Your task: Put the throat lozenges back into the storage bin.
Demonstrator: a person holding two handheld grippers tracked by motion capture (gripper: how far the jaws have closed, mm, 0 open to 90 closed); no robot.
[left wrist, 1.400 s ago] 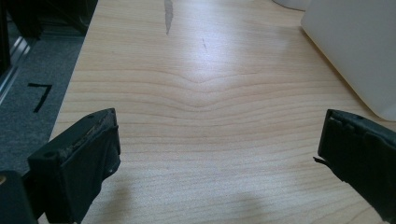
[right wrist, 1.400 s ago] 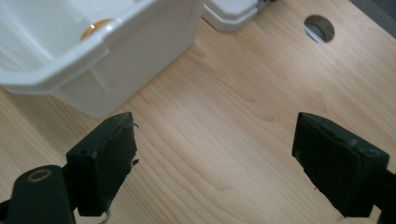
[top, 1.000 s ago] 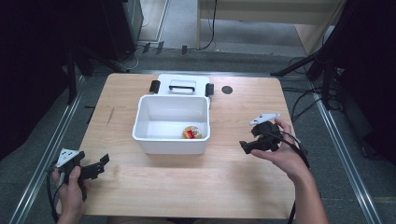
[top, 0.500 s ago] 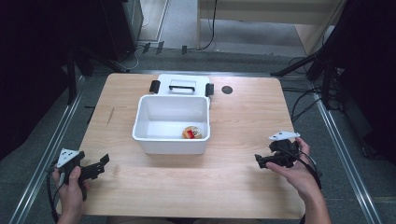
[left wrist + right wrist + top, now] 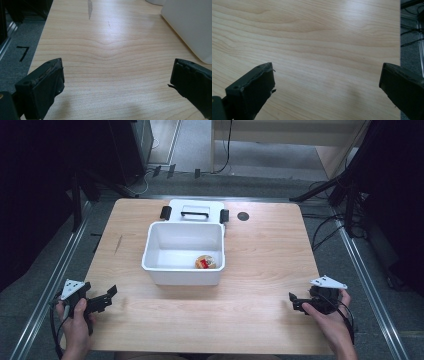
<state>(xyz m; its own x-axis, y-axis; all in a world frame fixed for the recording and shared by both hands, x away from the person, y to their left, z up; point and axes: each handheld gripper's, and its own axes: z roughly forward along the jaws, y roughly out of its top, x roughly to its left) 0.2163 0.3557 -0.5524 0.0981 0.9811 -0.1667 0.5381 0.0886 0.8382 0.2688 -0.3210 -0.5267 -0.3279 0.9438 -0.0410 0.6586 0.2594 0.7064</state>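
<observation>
White plastic forms the rectangular bin [image 5: 182, 252] that stands at the middle of the light wooden table [image 5: 265, 250], and inside it, near its front right corner, lies a small round item in orange with a red patch [image 5: 205, 262]; what it is cannot be told. Just behind the bin, touching or nearly touching its far rim, lies a white lid [image 5: 195, 211] with a handle and 2 black clips. A small dark round spot [image 5: 243, 216] sits on the table to the right of the lid. The left gripper [image 5: 102, 297] is held low at the table's near left corner, pointing toward the bin's side of the table, jaws spread wide with bare wood between them; in the left gripper view the bin's white wall [image 5: 192, 27] rises at the upper right, well apart from the jaws. The right gripper [image 5: 295, 301] is held at the near right corner, well apart from the bin, and its jaws have just been opening; they now stand wide with nothing between them, as the right gripper view shows bare tabletop [image 5: 317, 50]. Both hands grip the bodies from below, cables trailing off the near edge.
</observation>
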